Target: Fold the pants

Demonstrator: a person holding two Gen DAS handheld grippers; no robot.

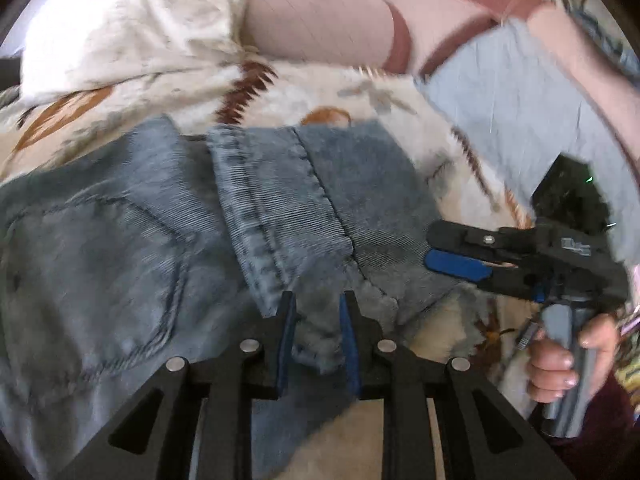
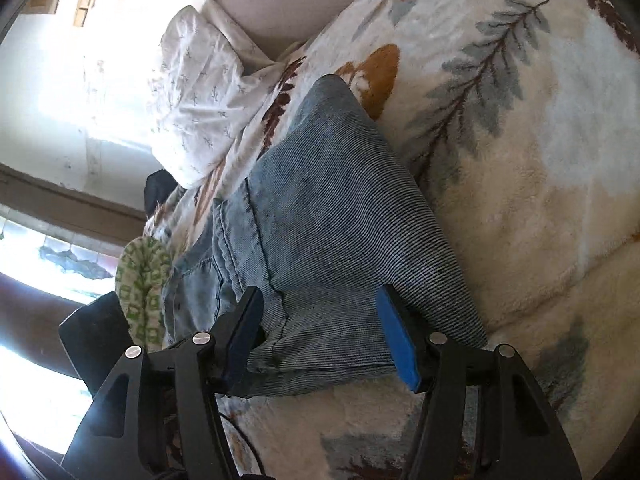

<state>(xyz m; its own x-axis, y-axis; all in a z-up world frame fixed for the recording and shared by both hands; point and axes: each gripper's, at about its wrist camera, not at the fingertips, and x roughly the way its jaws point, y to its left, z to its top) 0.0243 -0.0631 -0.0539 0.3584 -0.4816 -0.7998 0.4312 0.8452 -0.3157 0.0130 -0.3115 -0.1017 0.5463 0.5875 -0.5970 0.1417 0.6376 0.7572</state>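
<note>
Light blue denim pants (image 1: 168, 240) lie folded on a leaf-patterned blanket (image 1: 328, 92). My left gripper (image 1: 318, 304) has its blue pads close together with a fold of the pants' edge between them. In the left wrist view my right gripper (image 1: 440, 248) is at the pants' right edge, jaws apart, held by a hand (image 1: 560, 364). In the right wrist view the pants (image 2: 332, 216) stretch away from me, and my right gripper (image 2: 320, 312) is open wide with the near hem of the pants between its fingers.
A white pillow (image 2: 196, 96) lies at the head of the bed beside a pink headboard (image 2: 292, 4). A green patterned cloth (image 2: 140, 280) lies beside the pants. The person's arm (image 1: 592, 80) and grey shirt (image 1: 520, 120) are at the right.
</note>
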